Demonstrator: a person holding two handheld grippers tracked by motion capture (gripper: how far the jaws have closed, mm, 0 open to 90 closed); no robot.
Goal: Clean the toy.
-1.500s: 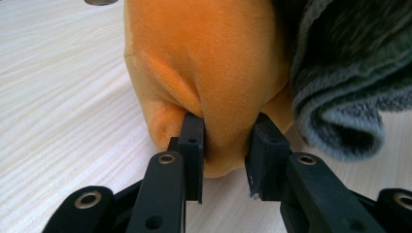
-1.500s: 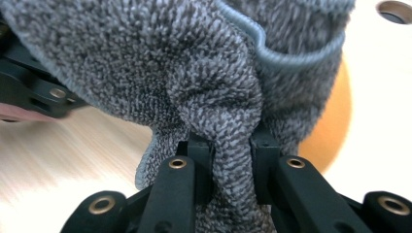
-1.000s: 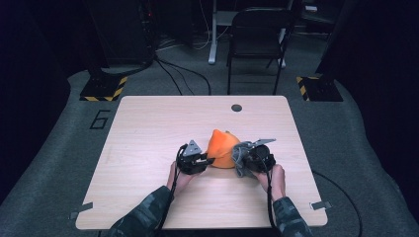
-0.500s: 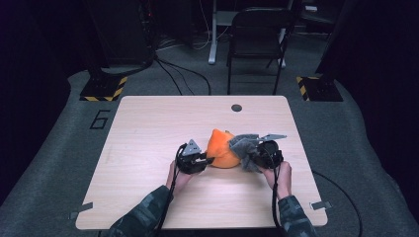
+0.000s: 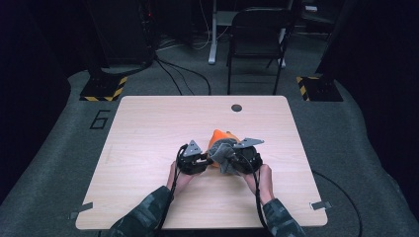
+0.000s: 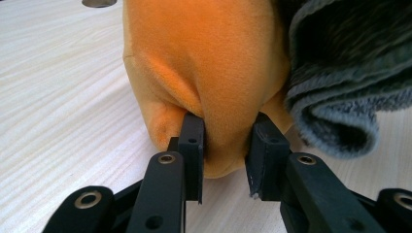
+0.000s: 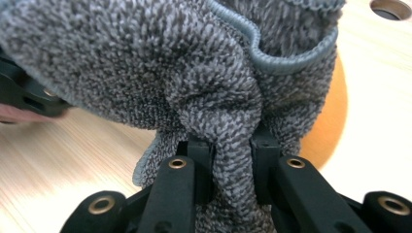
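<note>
Large painted "6" [image 5: 100, 119] on the grey floor [image 5: 59, 163], left of the table [image 5: 148, 118]

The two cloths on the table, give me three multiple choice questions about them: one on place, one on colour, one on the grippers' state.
1. Where does the grey cloth lie relative to the orange cloth in the high view?
A. Far off at the table's left edge
B. Against its near side, between the grippers
C. On the floor

2. What colour is the cloth in the left gripper?
A. Orange
B. Blue
C. White

3. How does the right gripper stand?
A. Wide open with nothing between the jaws
B. Shut on the table edge
C. Shut on a fold of grey cloth

Answers: 1 B, the high view shows the grey touching the orange; 2 A, orange fabric sits pinched between its jaws; 3 C, grey pile is squeezed between its jaws.
</note>
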